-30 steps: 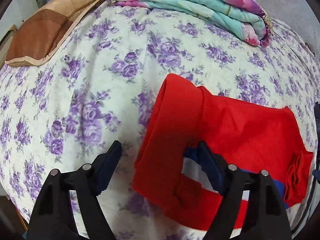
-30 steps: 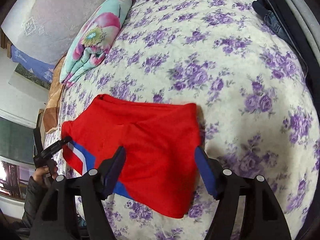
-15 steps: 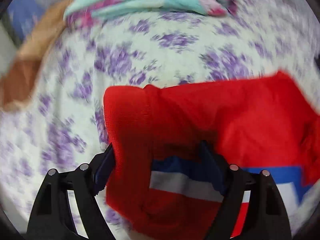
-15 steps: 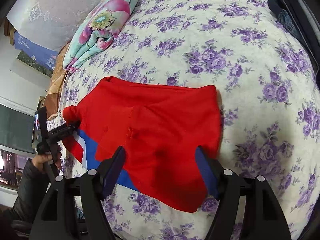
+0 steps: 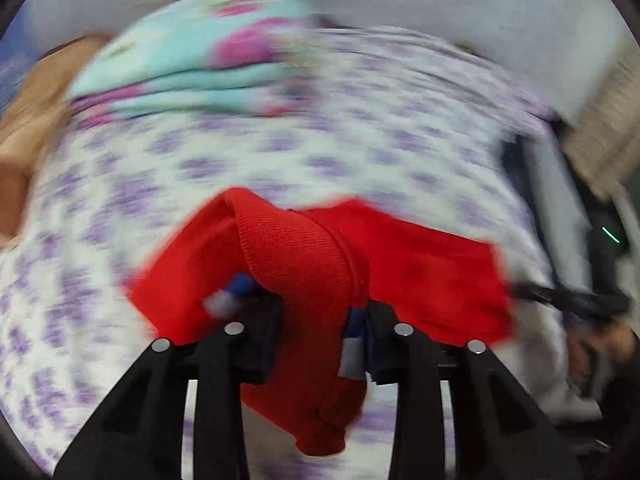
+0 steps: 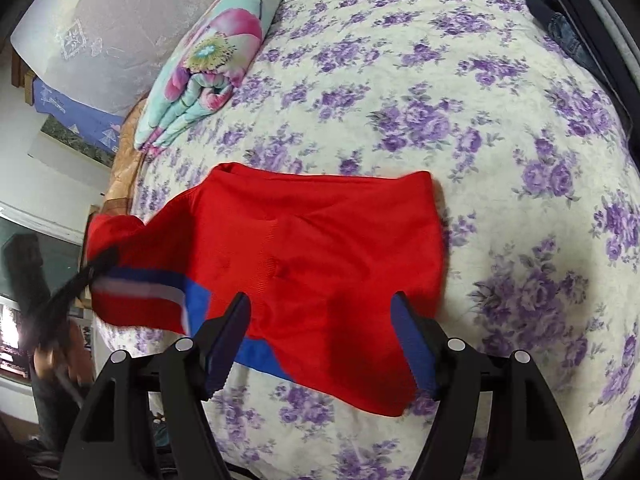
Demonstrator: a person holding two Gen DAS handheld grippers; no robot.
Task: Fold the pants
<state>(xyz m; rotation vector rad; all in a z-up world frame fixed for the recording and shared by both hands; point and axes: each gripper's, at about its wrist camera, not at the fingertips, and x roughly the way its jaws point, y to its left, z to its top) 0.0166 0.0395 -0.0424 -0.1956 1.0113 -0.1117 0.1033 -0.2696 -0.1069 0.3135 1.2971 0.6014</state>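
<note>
The red pants (image 6: 320, 256) lie on the flowered bedspread (image 6: 500, 160), below the folded blanket (image 6: 212, 64). The left gripper (image 5: 320, 320) pinches one bunched end of the pants, lifting it off the bedspread. The right gripper (image 6: 320, 344) hovers over the near edge of the pants, jaws wide apart, holding nothing.

Home bedroom | bed under a cream sheet with purple roses (image 6: 500, 128) | folded turquoise floral quilt (image 6: 208, 64) up at the head | brown blanket (image 5: 28, 120) beside it | dark clothes (image 6: 560, 20) piled along the far edge
</note>
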